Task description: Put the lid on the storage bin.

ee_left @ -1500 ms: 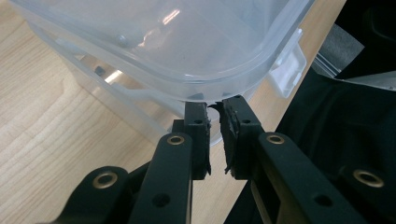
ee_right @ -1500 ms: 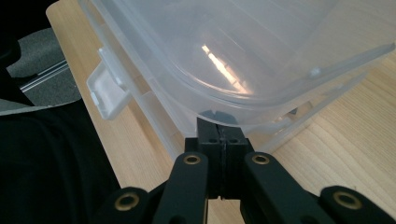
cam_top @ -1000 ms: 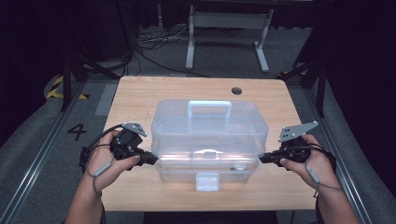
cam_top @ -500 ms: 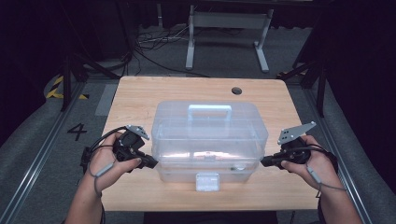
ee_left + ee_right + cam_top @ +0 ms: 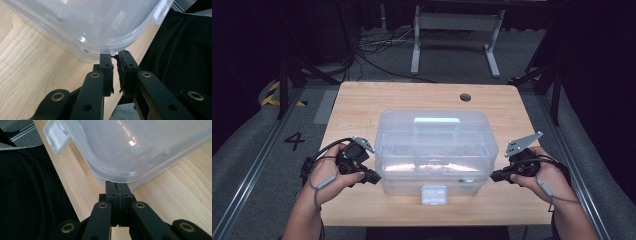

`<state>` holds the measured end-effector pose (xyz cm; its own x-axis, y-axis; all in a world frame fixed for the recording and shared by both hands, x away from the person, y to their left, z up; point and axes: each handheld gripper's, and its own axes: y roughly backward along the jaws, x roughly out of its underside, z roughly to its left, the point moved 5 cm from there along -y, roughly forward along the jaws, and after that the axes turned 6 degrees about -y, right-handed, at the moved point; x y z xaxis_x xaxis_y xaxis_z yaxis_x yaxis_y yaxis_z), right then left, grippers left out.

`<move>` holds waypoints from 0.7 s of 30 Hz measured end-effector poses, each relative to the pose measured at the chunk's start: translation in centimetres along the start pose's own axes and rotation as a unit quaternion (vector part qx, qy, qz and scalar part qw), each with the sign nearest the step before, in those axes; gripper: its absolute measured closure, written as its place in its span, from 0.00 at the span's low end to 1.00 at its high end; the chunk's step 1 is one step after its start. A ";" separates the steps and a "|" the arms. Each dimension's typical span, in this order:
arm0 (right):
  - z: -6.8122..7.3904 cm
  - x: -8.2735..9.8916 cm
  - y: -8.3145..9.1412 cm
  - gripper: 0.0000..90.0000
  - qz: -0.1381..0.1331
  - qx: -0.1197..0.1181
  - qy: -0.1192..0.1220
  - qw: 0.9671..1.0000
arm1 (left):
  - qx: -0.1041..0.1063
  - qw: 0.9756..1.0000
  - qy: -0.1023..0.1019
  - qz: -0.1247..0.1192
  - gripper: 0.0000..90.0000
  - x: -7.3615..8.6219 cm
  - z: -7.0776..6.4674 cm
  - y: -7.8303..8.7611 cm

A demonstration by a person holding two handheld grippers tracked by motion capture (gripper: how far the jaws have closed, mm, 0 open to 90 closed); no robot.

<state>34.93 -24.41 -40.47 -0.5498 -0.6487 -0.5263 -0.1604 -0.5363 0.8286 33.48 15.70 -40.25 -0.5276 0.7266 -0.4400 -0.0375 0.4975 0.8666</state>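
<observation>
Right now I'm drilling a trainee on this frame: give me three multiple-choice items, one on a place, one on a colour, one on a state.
1. Where is the box?
A. mid-table
B. on the floor
C. at the far left corner

2. What colour is the box's latch?
A. red
B. white
C. black

3. How do the right gripper's jaws stand?
A. wide open
B. shut
C. around the handle

Answers: 1 A, it sits mid-table in the high view. 2 B, the front latch is white. 3 B, the jaws meet at the box's lid edge in the right gripper view.

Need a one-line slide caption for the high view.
Two hand-held grippers, left gripper and right gripper, meet opposite front corners of a clear lidded plastic box on a wooden table.
</observation>
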 end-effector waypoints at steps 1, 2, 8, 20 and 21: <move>0.0 0.0 -0.1 1.00 0.003 0.000 -0.001 1.000 | 0.002 1.000 0.000 0.000 0.91 0.0 0.0 -0.1; 0.0 0.1 -0.1 1.00 0.004 -0.001 -0.002 1.000 | 0.003 1.000 0.000 0.001 0.91 0.0 0.0 -0.1; -0.1 0.2 -0.5 1.00 0.017 -0.005 -0.002 1.000 | 0.010 1.000 -0.003 0.011 0.91 0.2 0.3 -0.5; -0.1 0.4 -1.0 1.00 0.035 -0.004 -0.001 0.999 | 0.014 1.000 -0.003 0.027 0.90 0.4 0.4 -1.0; -0.1 0.4 -1.1 1.00 0.038 -0.005 0.000 0.999 | 0.015 0.999 -0.002 0.028 0.90 0.4 0.4 -1.0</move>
<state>34.98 -24.17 -41.63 -0.5607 -0.6879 -0.4609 -0.1098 -0.4900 0.8648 33.64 15.69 -41.40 -0.5247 0.7553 -0.3926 0.0174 0.4706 0.8822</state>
